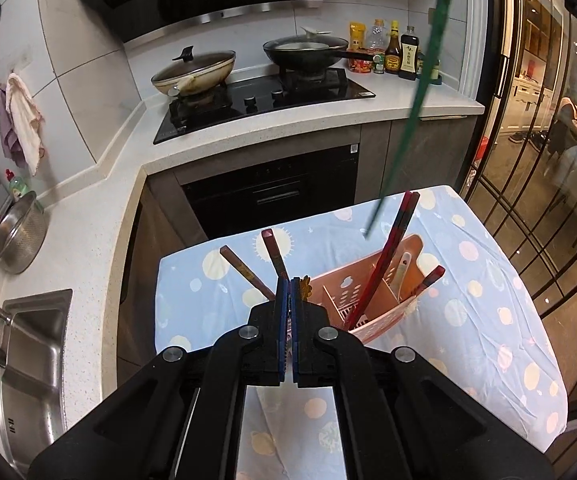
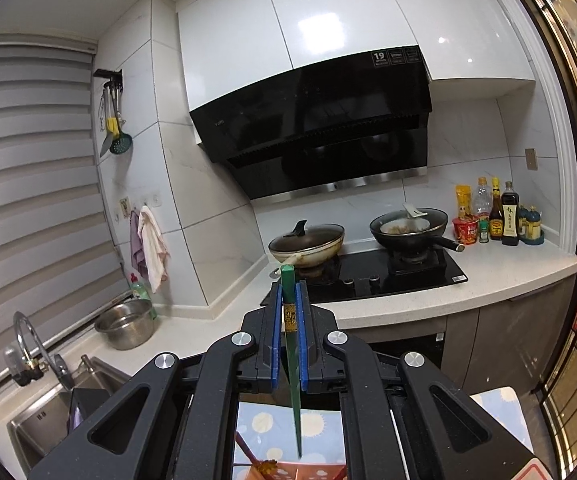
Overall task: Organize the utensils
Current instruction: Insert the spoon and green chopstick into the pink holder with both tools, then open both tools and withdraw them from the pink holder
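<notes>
A pink slotted utensil holder [image 1: 352, 292] stands on the table's blue patterned cloth [image 1: 488, 300]. In it are red chopsticks [image 1: 388, 260] and a white spoon [image 1: 402, 270]. My left gripper [image 1: 288, 284] is shut just in front of its left end. Two brown chopsticks [image 1: 274, 254] rise behind the fingers; I cannot tell whether the fingers touch them. My right gripper [image 2: 289, 288] is shut on a green chopstick [image 2: 296, 412] that hangs point down. In the left wrist view the green chopstick [image 1: 408, 120] slants down, its tip just above the holder [image 2: 308, 474].
Behind the table an L-shaped counter [image 1: 100, 216] carries a hob with a lidded wok [image 1: 194, 72] and a black pan [image 1: 306, 50], then sauce bottles [image 1: 392, 50]. A steel colander [image 1: 18, 236] and sink [image 1: 28, 360] lie left. Glass doors [image 1: 536, 160] close the right side.
</notes>
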{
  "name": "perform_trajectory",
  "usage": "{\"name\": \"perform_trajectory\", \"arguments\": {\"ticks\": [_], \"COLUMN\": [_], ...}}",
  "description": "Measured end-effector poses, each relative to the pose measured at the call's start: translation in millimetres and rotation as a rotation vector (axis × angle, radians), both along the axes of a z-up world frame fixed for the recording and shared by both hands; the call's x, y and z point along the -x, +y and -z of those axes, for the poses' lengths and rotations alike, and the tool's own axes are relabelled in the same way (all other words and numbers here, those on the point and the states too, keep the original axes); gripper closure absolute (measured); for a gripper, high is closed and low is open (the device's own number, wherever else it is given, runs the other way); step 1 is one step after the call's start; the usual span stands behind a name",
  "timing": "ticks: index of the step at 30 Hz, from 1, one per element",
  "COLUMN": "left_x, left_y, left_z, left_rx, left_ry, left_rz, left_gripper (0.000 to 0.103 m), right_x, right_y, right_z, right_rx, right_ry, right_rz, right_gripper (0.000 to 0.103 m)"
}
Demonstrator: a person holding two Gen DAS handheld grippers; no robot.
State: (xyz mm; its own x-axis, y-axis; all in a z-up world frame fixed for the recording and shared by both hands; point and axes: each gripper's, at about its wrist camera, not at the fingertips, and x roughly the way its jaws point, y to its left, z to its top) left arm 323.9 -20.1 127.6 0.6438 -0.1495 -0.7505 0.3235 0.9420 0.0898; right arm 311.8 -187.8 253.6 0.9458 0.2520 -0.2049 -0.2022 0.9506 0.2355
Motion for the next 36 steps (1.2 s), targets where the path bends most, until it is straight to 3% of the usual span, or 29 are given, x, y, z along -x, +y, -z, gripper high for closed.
{"name": "perform_trajectory", "arguments": {"ticks": [8, 16, 18, 19, 20, 21, 22, 30, 36], "left_x": [-3, -9, -9, -9, -8, -7, -5, 17, 46], "left_y": [0, 1, 2, 3, 5, 7, 8, 17, 25], "left_z": [14, 24, 23, 21, 18, 16, 13, -2, -1], "left_rx": [0.007, 0.031, 0.040, 0.041, 0.048, 0.057, 0.061, 0.093, 0.101], "left_ry": [0.036, 0.064, 0.058, 0.047, 0.033, 0.022, 0.007, -0.039, -0.071], "left_rz": [0.002, -0.005, -0.018, -0.031, -0.040, -0.048, -0.060, -0.095, -0.147], "left_gripper": [0.102, 0.100, 0.094, 0.087, 0.071, 0.059, 0.055, 0.049, 0.038], "right_x": [-17, -23, -23, -21, -19, -16, -12, 20, 55], "right_y": [5, 12, 13, 14, 14, 13, 11, -2, -13], "right_z": [57, 92, 96, 96, 95, 95, 94, 95, 107], "right_rx": [0.019, 0.063, 0.076, 0.082, 0.084, 0.084, 0.081, 0.046, 0.036], "right_ry": [0.127, 0.209, 0.227, 0.225, 0.220, 0.214, 0.206, 0.234, 0.301], "right_rz": [-0.006, -0.019, -0.023, -0.020, -0.020, -0.017, -0.015, -0.020, -0.011], "right_gripper": [0.097, 0.096, 0.090, 0.081, 0.069, 0.065, 0.063, 0.057, 0.044]}}
